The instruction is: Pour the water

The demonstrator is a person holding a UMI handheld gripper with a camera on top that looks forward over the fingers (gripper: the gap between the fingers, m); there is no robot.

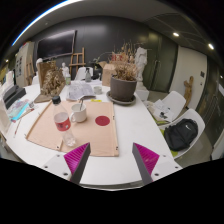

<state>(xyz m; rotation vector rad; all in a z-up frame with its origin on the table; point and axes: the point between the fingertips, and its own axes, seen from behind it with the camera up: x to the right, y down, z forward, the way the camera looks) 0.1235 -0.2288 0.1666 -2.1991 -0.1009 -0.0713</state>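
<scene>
On the left part of the white table (130, 130) lies a tan mat (75, 128), and near its left edge some blue things (20, 112) rest on the table, too small to tell what they are. On the mat stands a clear cup (63, 122) with a red band, a little ahead of the left finger and not between the fingers. Just behind it and to the right stands a white cup (78, 112), close to the clear one but apart from it. More to the right, a red round coaster (102, 120) lies flat on the mat. Beyond the mat, near the far side of the table, a dark pot (123, 88) holds a dry plant (125, 62). To the right of the table are white chairs (172, 103), and a black bag (181, 133) sits on one of them. The gripper (112, 160) is above the near edge of the table with its fingers wide apart, and nothing is between the pink pads (146, 156).
</scene>
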